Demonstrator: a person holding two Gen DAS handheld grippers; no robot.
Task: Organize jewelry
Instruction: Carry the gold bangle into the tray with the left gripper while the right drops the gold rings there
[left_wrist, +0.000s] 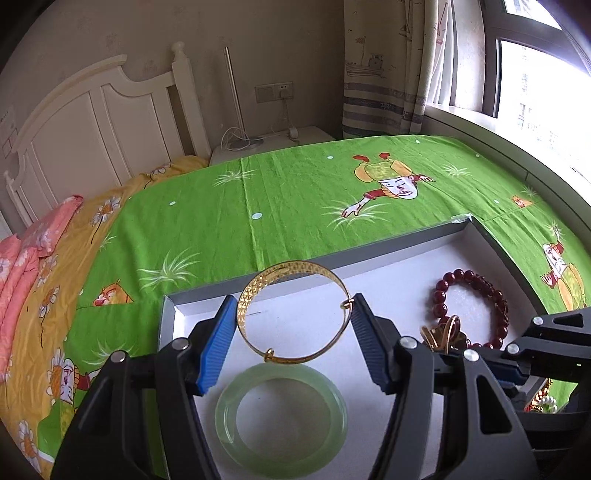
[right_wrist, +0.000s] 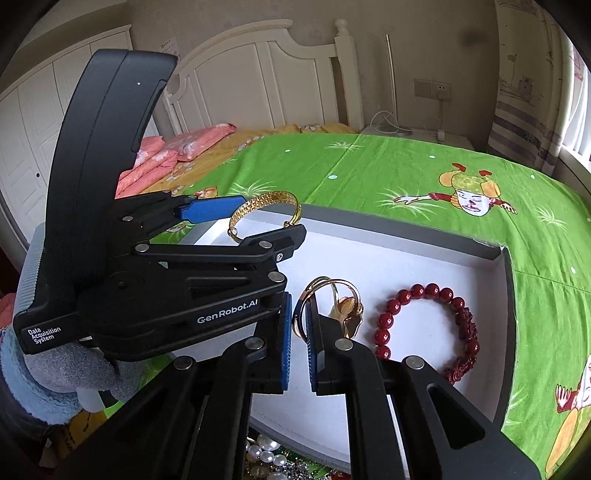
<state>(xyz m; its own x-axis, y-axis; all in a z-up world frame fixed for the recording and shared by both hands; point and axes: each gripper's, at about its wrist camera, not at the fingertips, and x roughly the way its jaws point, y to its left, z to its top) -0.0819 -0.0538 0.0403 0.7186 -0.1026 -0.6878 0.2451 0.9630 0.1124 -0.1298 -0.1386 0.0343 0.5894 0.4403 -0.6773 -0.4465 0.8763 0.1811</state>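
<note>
Both hands are carrying jewelry over the white tray (left_wrist: 369, 280) that lies on the green bedsheet (left_wrist: 288, 192). The left gripper (left_wrist: 293, 321) has its jaws fairly wide, braced against the outer rim of a gold bangle (left_wrist: 291, 310), which hangs upright between the blue pads above a green bangle (left_wrist: 280, 406) already lying in the tray. The right gripper (right_wrist: 298, 325) is pinched nearly shut on a thin gold ring piece (right_wrist: 325, 306), just beside the red bead bracelet (right_wrist: 428, 328); whether it is one ring or several linked ones is hard to tell. To place the gold bangle well, the left hand should probably lower it onto bare tray floor clear of the green bangle, then release gently so it lies flat rather than rolling.
</note>
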